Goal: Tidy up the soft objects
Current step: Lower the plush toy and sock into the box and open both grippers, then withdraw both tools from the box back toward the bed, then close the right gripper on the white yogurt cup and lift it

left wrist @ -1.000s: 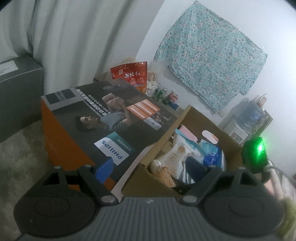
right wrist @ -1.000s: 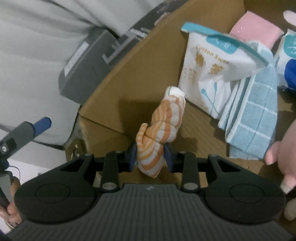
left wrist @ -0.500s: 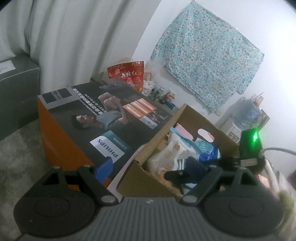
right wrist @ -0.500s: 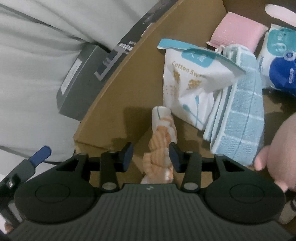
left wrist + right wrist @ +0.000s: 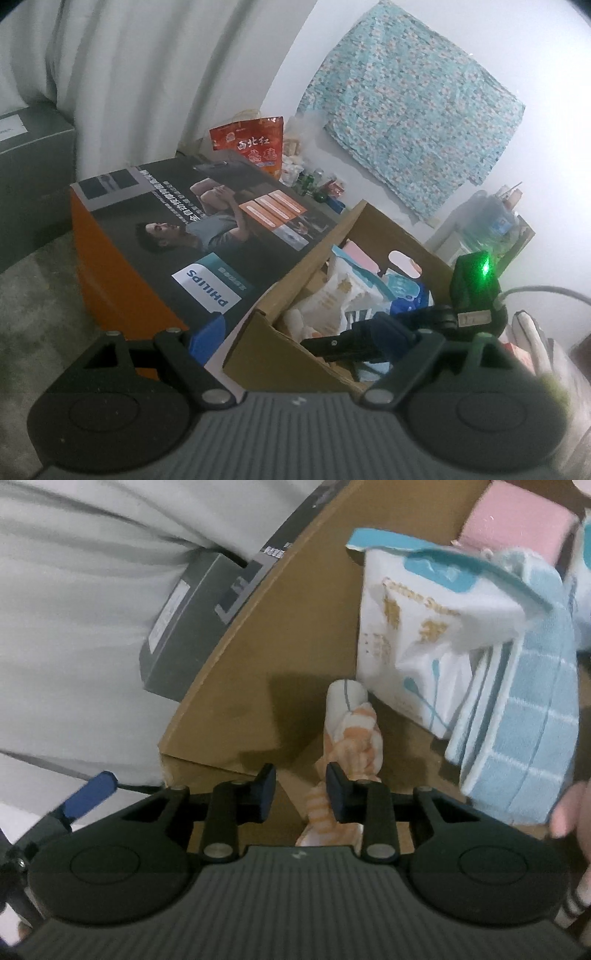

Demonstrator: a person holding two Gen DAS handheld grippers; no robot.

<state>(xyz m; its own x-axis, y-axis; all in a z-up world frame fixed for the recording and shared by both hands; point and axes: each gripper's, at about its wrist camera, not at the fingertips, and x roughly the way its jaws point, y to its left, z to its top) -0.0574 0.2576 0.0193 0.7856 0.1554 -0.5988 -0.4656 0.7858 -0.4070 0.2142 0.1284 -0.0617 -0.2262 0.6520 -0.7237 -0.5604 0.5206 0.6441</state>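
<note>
Right gripper (image 5: 301,788) is open over the cardboard box (image 5: 236,686) — the orange-striped sock (image 5: 351,731) lies inside just ahead, beside the cotton swab bag (image 5: 417,635) and blue towel (image 5: 528,716). Left gripper (image 5: 299,338) hangs open too.

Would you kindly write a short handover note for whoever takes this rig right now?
Right gripper: open, empty, over the brown cardboard box.
Left gripper: open, empty, hanging outside the box.
Orange-and-white striped cloth roll: lying loose in the box corner, beside the white cotton-swab pouch and folded blue checked towel.
Done: roll is boxed.
Left: any soft items outside; none clearly in view.
</note>
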